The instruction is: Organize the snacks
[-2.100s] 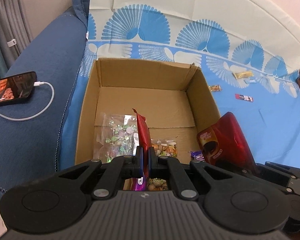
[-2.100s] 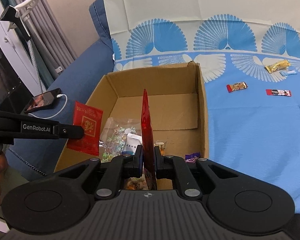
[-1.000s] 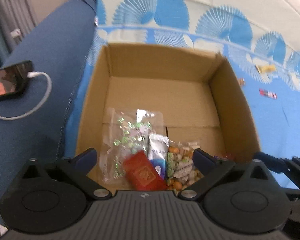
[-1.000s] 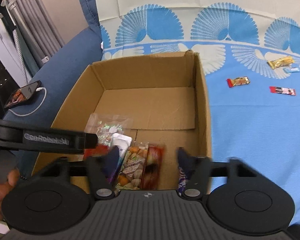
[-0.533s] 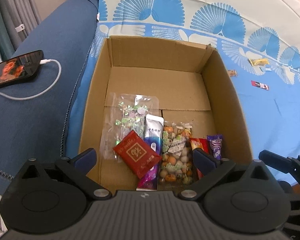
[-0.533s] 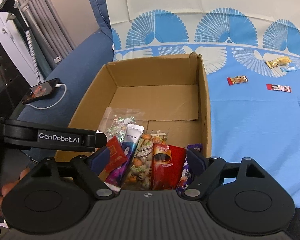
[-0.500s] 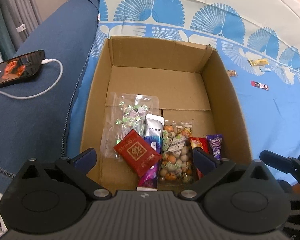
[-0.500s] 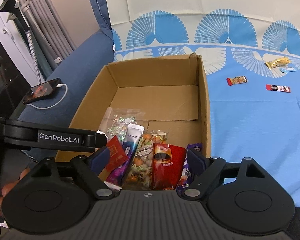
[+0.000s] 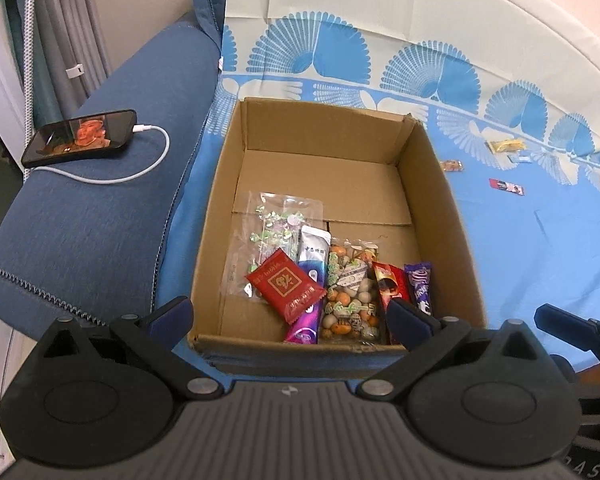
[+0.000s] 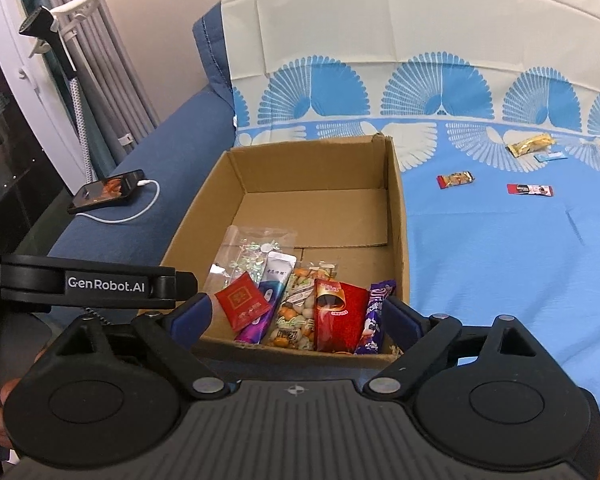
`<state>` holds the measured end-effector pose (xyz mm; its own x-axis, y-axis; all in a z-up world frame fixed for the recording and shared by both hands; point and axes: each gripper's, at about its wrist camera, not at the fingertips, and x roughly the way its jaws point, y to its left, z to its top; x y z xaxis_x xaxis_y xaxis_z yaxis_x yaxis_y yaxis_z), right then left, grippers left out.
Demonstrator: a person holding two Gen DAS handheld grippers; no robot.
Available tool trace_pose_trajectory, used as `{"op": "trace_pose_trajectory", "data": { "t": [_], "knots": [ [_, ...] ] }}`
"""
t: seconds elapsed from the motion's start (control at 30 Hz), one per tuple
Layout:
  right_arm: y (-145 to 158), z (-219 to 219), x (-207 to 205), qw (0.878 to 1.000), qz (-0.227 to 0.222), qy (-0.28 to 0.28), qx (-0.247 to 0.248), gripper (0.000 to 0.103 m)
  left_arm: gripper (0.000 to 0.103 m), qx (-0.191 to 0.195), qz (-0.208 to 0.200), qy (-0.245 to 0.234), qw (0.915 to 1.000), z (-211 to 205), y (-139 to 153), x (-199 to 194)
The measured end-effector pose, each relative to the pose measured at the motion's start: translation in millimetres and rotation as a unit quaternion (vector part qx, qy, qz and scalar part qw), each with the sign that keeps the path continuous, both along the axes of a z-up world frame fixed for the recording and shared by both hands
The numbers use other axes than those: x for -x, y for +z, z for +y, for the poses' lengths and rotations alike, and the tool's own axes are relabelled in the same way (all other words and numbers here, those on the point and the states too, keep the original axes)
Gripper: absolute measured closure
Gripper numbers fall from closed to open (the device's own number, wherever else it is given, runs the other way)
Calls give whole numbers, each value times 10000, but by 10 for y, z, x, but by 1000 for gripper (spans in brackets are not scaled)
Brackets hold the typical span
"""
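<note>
An open cardboard box sits on the blue cloth. Inside lie a clear candy bag, a small red packet, a white-purple sachet, a bag of mixed nuts, a red snack bag and a purple bar. My left gripper is open and empty above the box's near edge. My right gripper is open and empty, also above the near edge. Several small snacks lie on the cloth: a gold one, an orange-red one, a red-white one.
A phone on a white charging cable lies on the blue sofa arm at the left. The left gripper's arm crosses the right wrist view at the left. A white stand and grey curtains stand at the far left.
Both grippers opened and let their red packets fall into the box, then drew back and up. The small red packet and the red snack bag now lie among the other snacks.
</note>
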<state>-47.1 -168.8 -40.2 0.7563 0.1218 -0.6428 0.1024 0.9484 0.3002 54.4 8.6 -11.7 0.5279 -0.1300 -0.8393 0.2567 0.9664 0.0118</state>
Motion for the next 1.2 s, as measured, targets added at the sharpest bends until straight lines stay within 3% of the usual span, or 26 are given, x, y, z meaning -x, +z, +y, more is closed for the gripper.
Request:
{"op": "trace_pose_trajectory", "data": {
  "t": [0.6, 1.2],
  "knots": [
    [153, 15, 389, 9992, -371, -118, 75, 2, 0, 43, -380, 36, 9993, 27, 245, 422],
    [168, -20, 478, 9986, -510, -163, 32, 1, 0, -17, -463, 1, 9989, -50, 311, 458]
  ]
}}
